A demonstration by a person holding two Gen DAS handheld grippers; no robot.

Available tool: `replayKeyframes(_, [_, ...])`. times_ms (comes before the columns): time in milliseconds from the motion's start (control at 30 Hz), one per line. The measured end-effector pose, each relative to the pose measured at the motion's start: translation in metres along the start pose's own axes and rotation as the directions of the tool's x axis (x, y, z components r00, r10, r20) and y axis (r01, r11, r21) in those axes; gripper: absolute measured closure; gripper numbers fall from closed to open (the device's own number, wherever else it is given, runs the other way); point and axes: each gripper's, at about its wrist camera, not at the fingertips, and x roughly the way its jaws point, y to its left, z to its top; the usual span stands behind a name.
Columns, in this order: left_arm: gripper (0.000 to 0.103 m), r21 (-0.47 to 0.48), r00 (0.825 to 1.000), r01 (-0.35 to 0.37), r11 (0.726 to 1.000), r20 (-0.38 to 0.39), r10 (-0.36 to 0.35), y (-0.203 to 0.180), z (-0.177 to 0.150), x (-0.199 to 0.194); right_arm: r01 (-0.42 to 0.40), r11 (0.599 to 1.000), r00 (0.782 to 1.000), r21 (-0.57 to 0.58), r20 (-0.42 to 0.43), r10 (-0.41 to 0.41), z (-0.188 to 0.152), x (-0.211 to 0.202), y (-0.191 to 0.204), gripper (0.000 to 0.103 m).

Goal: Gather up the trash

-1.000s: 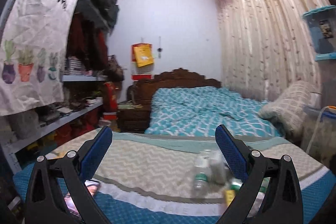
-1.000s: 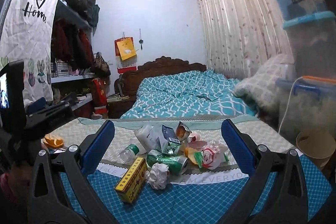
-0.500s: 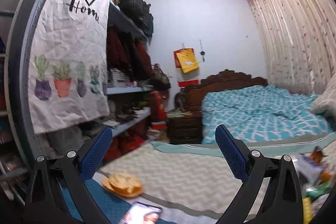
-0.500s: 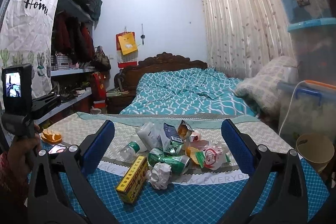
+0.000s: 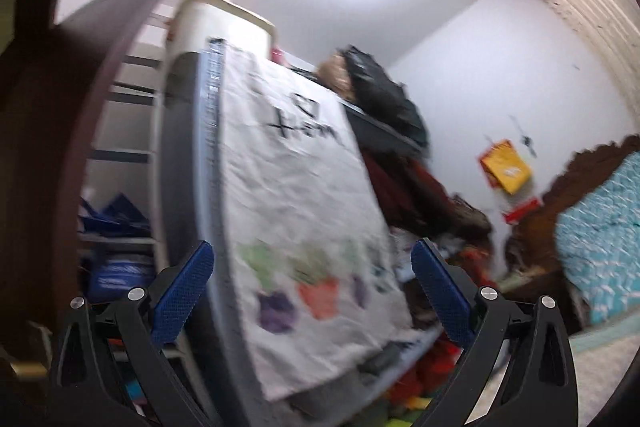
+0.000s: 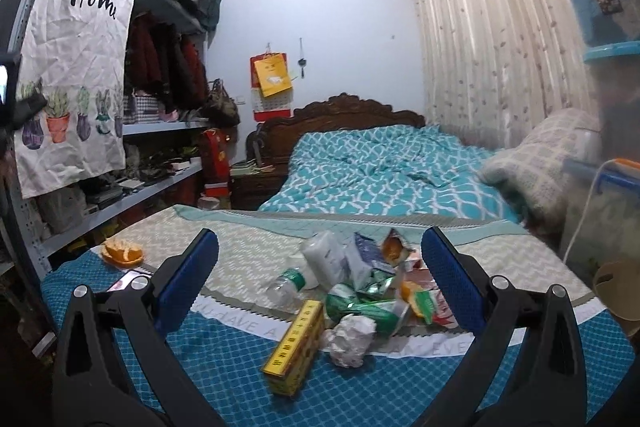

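Bedroom clutter surrounds the table (image 6: 520,387), where the trash pile (image 6: 360,291) sits untouched toward its right edge before the wide-open, empty right gripper (image 6: 320,267), while the left gripper (image 5: 312,271), equally agape and empty, has swung off toward the shelving (image 5: 132,187), so collecting hasn't begun.

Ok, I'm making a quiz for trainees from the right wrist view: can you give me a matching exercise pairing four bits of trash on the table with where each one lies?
Things:
1. yellow box
2. crumpled paper ball
3. orange peel
4. plastic bottle

Places:
A. alone, far left of the table
B. nearest the camera, in front of the pile
C. just right of the yellow box
D. left edge of the pile, green label

Pairs: 1-B, 2-C, 3-A, 4-D
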Motion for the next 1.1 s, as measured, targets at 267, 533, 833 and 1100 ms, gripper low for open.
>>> replayKeyframes(267, [0.007,-0.059,0.987,0.145,0.988,-0.064,-0.148,-0.012,0.006,-0.021,0.002,1.0,1.0,0.021,-0.019,-0.002,-0.004,0.006,-0.003,0.003])
replayKeyframes(533, [0.007,-0.311,0.773,0.498,0.809,-0.264,-0.577,-0.079,-0.01,-0.054,0.032,0.998,0.998,0.049,-0.048,-0.03,-0.012,0.004,-0.016,0.003])
replayKeyframes(833, [0.008,-0.505,0.299,0.707,0.495,-0.421,-0.856,-0.182,-0.045,-0.144,0.12,0.988,0.974,0.1,-0.206,-0.097,-0.04,0.016,-0.048,0.003])
replayKeyframes(1100, [0.008,-0.487,0.075,0.798,0.356,-0.505,-0.86,-0.235,-0.063,-0.209,0.078,0.983,0.933,0.166,-0.359,-0.014,-0.065,0.038,-0.068,0.034])
